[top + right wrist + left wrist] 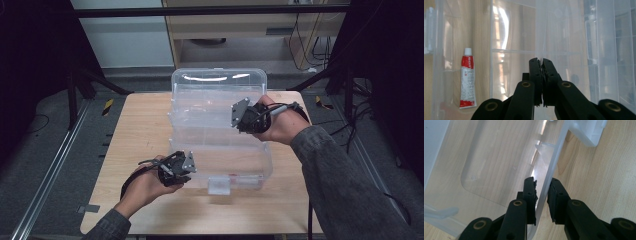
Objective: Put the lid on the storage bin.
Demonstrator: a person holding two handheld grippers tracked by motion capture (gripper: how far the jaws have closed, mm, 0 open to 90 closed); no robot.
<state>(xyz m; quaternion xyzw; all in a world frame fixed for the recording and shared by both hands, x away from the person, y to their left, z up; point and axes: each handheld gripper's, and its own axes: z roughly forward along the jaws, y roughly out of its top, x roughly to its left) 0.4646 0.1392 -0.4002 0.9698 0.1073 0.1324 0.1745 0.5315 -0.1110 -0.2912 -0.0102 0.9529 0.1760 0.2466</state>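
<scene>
The clear plastic storage box (220, 135) fills the middle of my light wooden table (140, 135), its raised lid blocking the far side. Bare table lies open to the left and along the near edge. My left gripper (542, 195) straddles the front wall; my right gripper (541, 75) pinches a thin inner divider, beside a red-and-white tube (467, 78).

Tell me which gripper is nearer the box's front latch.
Left. The left gripper grips the box wall at the near edge, just left of the latch. The right gripper is farther back, pinching a thin clear wall inside the box.
</scene>
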